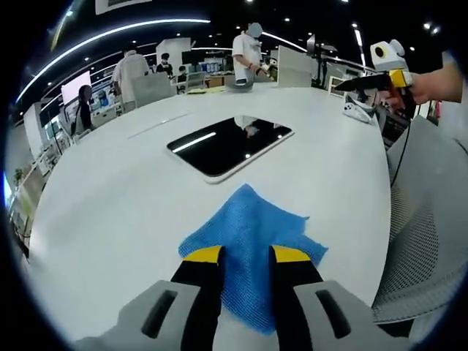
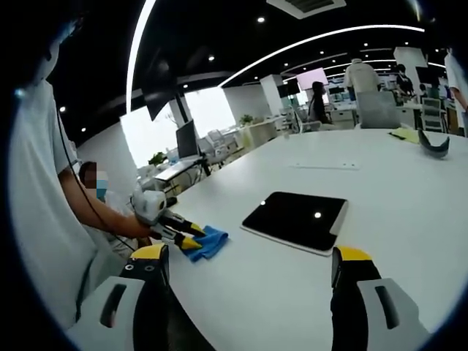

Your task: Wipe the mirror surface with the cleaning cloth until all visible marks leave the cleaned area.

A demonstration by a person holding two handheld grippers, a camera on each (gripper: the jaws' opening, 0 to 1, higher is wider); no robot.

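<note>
Your left tongs [image 1: 245, 257] were clenched on the soft, light blue microfibre cloth [image 1: 252, 238]; the fragile dark rectangular mirror [image 1: 229, 144] lay flat at 12 o'clock on the white desk [image 1: 110, 219]. Right tongs [image 2: 251, 267] stood released.

Your left gripper [image 1: 245, 256] covers the near part of the blue cloth [image 1: 248, 219], so you can't tell from the left gripper view whether its tips actually pinch it. In the right gripper view the cloth [image 2: 208, 241] is partly hidden behind that gripper [image 2: 191, 238] and too small to judge. Marks on the mirror [image 1: 230, 145]: can't tell, its dark surface gives only reflections. The table [image 1: 110, 219] is cut off on both sides.
</note>
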